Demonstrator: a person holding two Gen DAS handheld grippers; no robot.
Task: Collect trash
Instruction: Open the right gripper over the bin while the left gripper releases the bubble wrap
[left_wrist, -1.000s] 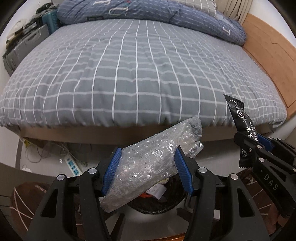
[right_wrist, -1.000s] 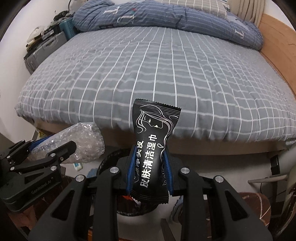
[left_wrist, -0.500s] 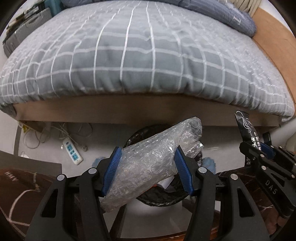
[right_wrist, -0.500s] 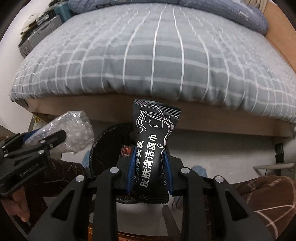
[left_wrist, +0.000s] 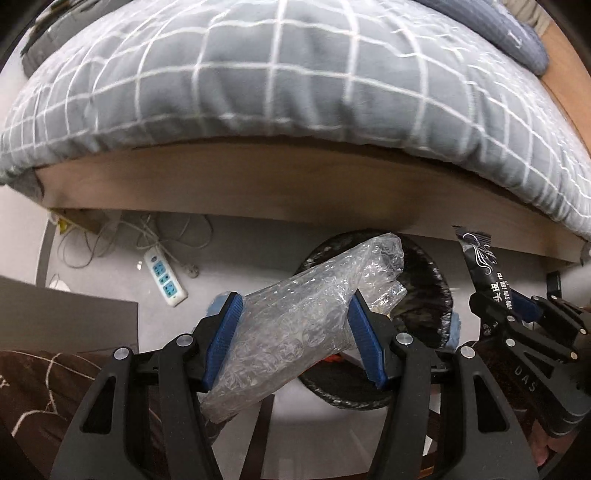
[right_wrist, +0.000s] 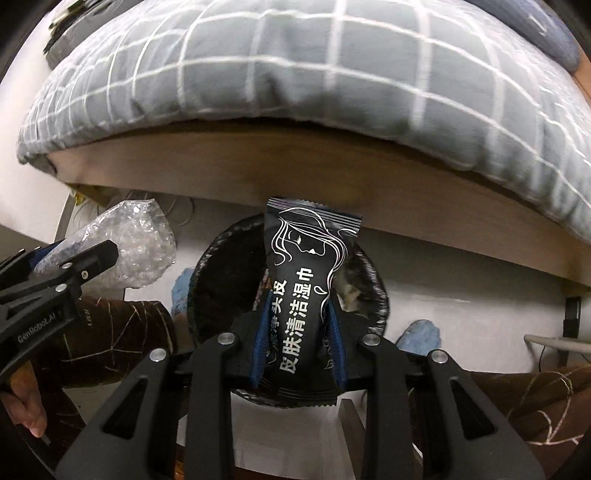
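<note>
My left gripper (left_wrist: 295, 306) is shut on a crumpled wad of clear bubble wrap (left_wrist: 306, 328), hanging over the near rim of a round black-lined trash bin (left_wrist: 437, 295) on the floor. A black wet-wipe packet (right_wrist: 306, 280) with white lettering stands upright between the blue pads of my right gripper (right_wrist: 298, 314). Its jaws are opening, and the pads still touch the packet's sides. The packet hangs right above the bin (right_wrist: 207, 266), which holds some scraps. Each gripper shows in the other's view: the right gripper (left_wrist: 517, 314) at the right edge, the left gripper (right_wrist: 74, 258) at the left edge.
A bed with a grey checked cover (left_wrist: 295, 92) and wooden frame (left_wrist: 258, 181) overhangs just behind the bin. A white power strip (left_wrist: 166, 277) and cables lie on the floor to the left. Blue slippers (right_wrist: 421, 334) flank the bin. The person's brown patterned legs (right_wrist: 110, 332) are close below.
Both grippers have sunk and tipped downward with their loads. The view has shifted from the bed top to the floor, and the bin now lies directly under them.
</note>
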